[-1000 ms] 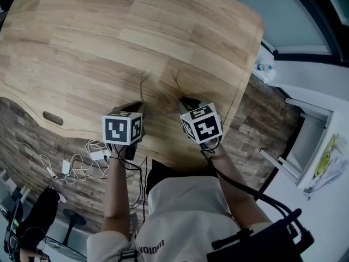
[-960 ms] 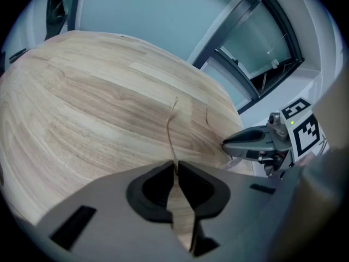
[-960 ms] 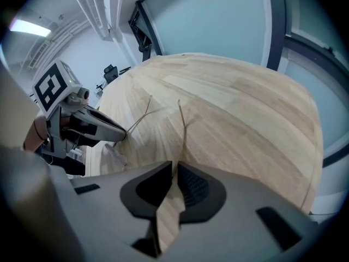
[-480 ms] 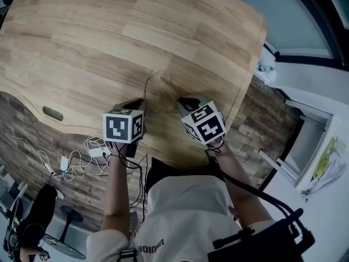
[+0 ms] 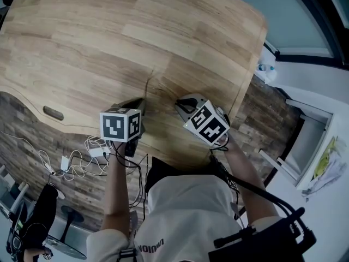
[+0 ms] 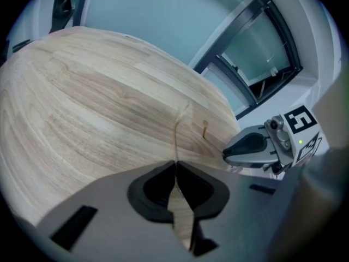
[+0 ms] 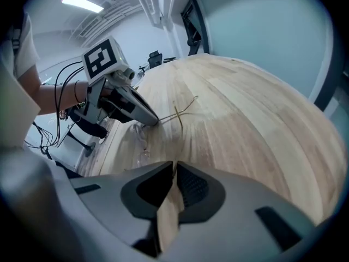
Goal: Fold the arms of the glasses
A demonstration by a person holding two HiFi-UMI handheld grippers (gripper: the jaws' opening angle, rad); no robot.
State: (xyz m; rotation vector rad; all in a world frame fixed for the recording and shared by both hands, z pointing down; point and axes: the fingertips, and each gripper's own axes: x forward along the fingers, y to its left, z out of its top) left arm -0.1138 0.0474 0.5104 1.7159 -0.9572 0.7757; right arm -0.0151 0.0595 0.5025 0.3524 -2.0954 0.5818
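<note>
Left gripper [image 6: 175, 164] jaws, just closing, pinch the thin glasses arm [image 6: 179, 125], which runs toward 12 o'clock. Right gripper [image 7: 174, 167] at 3 o'clock, pressed together, empty.

Left tongs [image 5: 137, 103] just closing on glasses [image 5: 148, 86]; wooden table [image 5: 82, 31]

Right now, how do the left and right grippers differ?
Grip: the left gripper has just been closing and now pinches the thin glasses arm. The right gripper has nothing I can make out between its jaws.
Roll: the left's marker cube sits square in the head view, while the right's marker cube is turned diagonally.
Shared: both have their jaws together and point down at the wooden table.
</note>
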